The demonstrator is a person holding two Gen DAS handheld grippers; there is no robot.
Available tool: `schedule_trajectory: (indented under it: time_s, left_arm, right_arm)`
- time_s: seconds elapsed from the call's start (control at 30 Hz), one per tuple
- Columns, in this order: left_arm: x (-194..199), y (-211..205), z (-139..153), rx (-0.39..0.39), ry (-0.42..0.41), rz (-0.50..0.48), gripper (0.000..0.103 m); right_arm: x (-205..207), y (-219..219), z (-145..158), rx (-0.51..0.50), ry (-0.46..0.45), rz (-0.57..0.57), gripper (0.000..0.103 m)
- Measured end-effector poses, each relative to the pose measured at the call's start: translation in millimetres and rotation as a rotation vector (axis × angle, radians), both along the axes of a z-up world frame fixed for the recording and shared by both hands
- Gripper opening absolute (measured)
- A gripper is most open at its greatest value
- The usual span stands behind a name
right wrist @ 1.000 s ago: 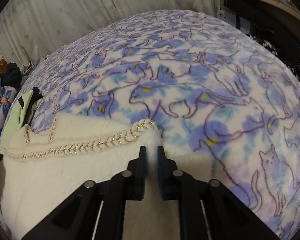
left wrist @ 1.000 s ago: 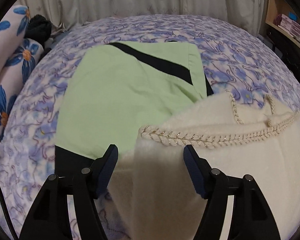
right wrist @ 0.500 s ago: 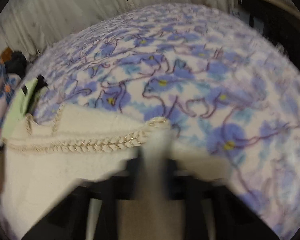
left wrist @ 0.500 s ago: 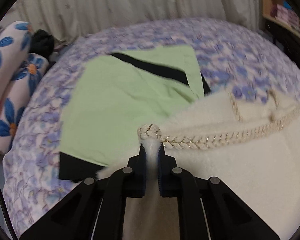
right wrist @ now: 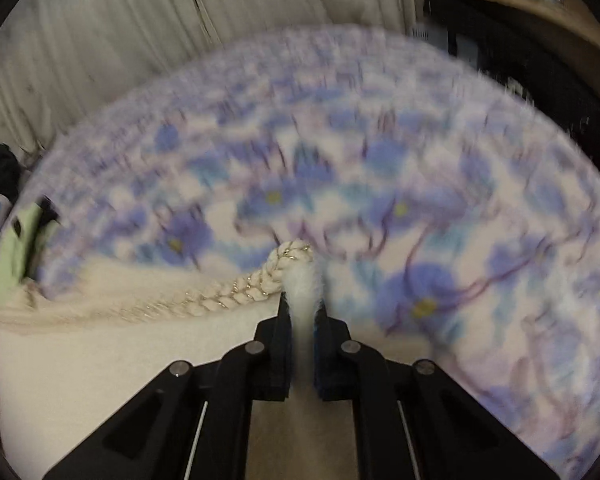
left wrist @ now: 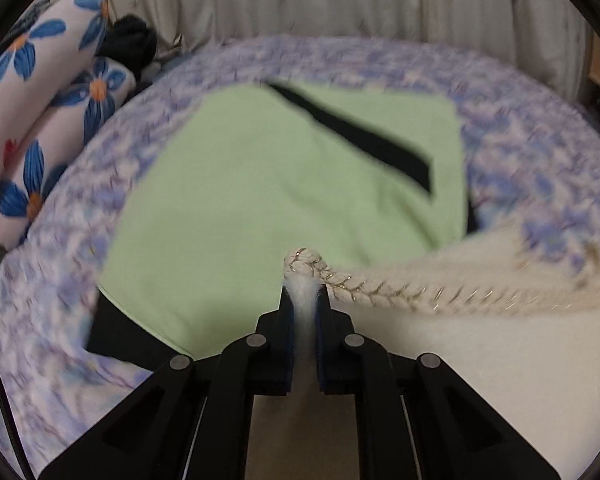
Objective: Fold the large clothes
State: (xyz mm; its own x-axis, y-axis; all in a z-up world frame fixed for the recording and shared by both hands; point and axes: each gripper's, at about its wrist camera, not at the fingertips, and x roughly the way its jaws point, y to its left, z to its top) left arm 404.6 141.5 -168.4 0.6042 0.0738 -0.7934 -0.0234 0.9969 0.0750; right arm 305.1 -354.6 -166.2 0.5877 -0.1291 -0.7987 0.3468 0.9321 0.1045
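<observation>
A cream fleece garment with a braided rope trim lies on the bed. My left gripper is shut on its left trimmed corner and holds it above a folded light green garment with a black stripe. In the right wrist view, my right gripper is shut on the cream garment's right trimmed corner, with the braid running off to the left. Both corners are raised off the bed. The rest of the cream garment hangs below, hidden by the grippers.
A blue and purple cat-print blanket covers the bed. Floral pillows and a dark item lie at the far left. Curtains hang behind the bed. A dark shelf unit stands at the right. The green garment's edge shows at the left.
My left gripper closed on the cream garment's left corner. Both grippers have since lifted their corners, and the bed appears to recede with motion blur.
</observation>
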Motion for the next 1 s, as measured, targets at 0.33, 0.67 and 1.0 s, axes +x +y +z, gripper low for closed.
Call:
schedule_trajectory:
  time_s: [0.33,0.67,1.0]
  left_arm:
    - [-35,6,34,0.067,-0.078,0.071,0.039]
    - [-160,-86,53,-0.082,-0.042,-0.216,0.039]
    - [-187,-61,7,-0.022,-0.001,-0.023,0.093]
  right_arm:
    - [-32,13,37,0.069,-0.031,-0.072,0.031]
    - [-92,180,49,0.076,-0.072,0.351,0.039]
    - [-134,160,18,-0.082,-0.006,0.336,0.039]
